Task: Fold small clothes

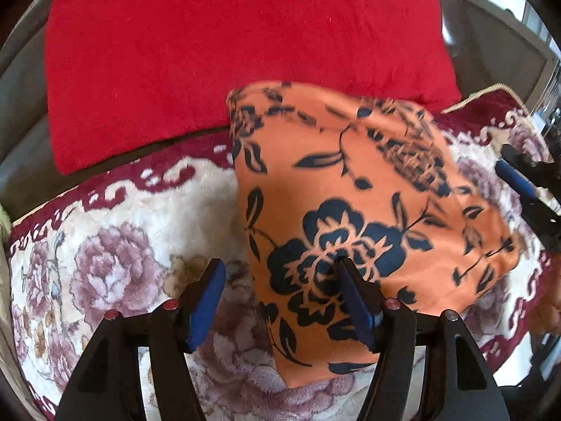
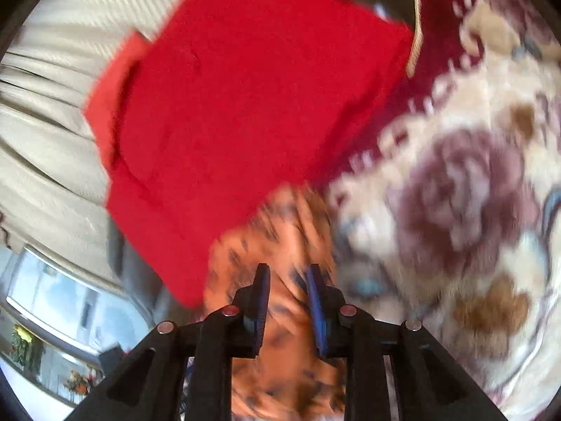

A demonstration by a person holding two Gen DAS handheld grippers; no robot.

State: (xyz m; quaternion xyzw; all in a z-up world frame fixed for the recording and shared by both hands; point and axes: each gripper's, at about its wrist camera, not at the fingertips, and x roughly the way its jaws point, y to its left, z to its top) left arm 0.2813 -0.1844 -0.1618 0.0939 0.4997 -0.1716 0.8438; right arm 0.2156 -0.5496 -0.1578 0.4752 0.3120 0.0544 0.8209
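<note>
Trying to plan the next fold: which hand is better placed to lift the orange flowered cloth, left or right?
Probably the right. Its tongs already have the orange flowered cloth bunched between their narrow pads, though blur hides the grip. The left tongs stand open, with one pad over the cloth and the other over the floral blanket.
</note>
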